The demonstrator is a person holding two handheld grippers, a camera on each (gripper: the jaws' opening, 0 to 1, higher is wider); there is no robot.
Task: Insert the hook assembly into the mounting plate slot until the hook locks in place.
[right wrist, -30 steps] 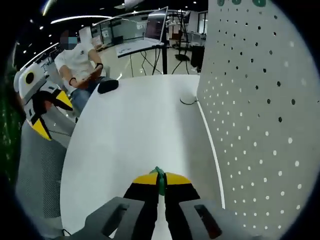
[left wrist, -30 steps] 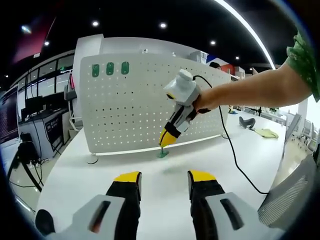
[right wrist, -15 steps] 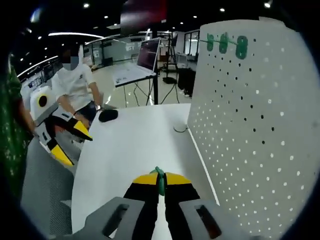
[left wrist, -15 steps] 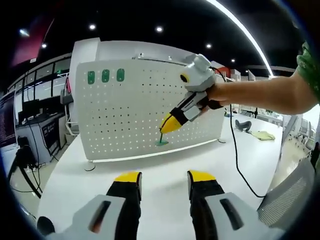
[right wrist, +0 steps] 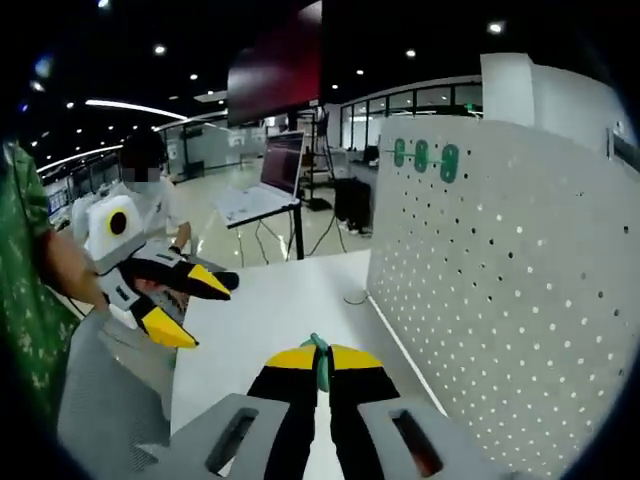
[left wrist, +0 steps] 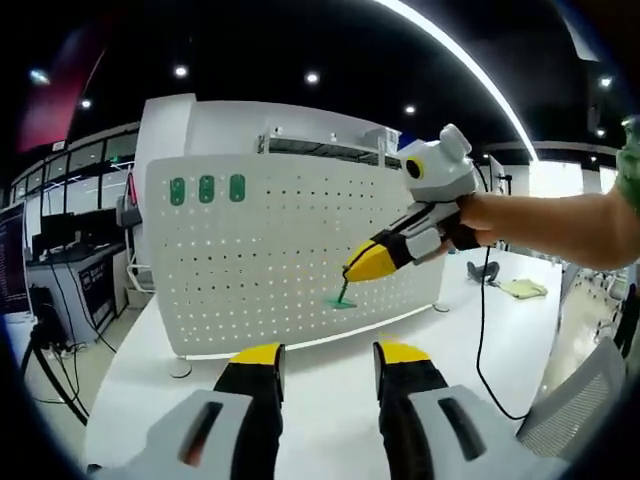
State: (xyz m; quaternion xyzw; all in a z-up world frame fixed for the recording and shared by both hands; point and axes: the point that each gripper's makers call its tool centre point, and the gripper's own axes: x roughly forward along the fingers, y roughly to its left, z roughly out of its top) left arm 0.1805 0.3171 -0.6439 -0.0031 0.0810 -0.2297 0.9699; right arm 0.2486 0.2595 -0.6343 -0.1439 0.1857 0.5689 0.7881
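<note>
A white perforated mounting plate (left wrist: 270,260) stands upright on the white table (left wrist: 160,390). Three green hooks (left wrist: 206,189) sit in its top left corner. My right gripper (left wrist: 358,268) comes in from the right, shut on a small green hook assembly (left wrist: 342,299) that hangs in the air just in front of the plate's lower middle. In the right gripper view the green hook (right wrist: 321,372) is pinched between the yellow tips of my right gripper (right wrist: 320,352), with the plate (right wrist: 500,300) to the right. My left gripper (left wrist: 329,355) is open and holds nothing; it appears again as the left gripper (right wrist: 190,305).
A cable (left wrist: 480,320) trails from the right gripper across the table. A person (right wrist: 148,205) sits beyond the table's far end, near a laptop on a stand (right wrist: 280,165). A mesh chair back (left wrist: 575,400) stands at the right. A small ring (left wrist: 180,369) lies at the plate's left foot.
My right gripper has risen from the table with the green hook and now holds it in front of the plate. The left gripper stays open and low.
</note>
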